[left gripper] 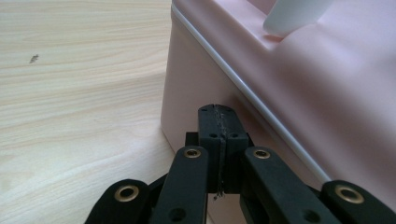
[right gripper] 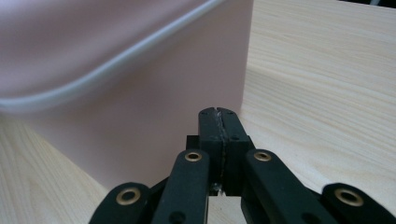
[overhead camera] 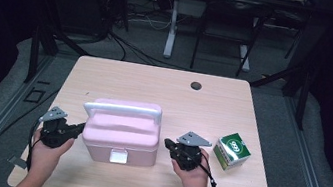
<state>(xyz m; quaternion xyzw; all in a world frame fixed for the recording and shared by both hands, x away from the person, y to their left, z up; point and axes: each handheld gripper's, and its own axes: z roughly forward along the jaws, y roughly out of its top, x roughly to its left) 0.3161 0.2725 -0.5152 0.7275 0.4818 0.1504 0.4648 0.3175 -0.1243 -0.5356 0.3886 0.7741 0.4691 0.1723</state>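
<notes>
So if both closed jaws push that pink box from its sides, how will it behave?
The pink box looks like rigid plastic, so it probably won't flex. Its flat base on the smooth table suggests it slides rather than tips. The walls look glossy, so the closed left gripper and right gripper might slip.

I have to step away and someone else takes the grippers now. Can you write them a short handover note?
Left gripper: jaws shut, empty, tips at the left end wall of the pink box.
Right gripper: jaws shut, empty, tips at the box's right end wall.
Box: near the front middle of the table, lid on, white handle up, front latch down.
Green and white carton: on the table right of the right gripper, untouched.
Done: both grippers brought to the box's ends.
Left: probably moving or opening the box; nothing lifted yet.
</notes>
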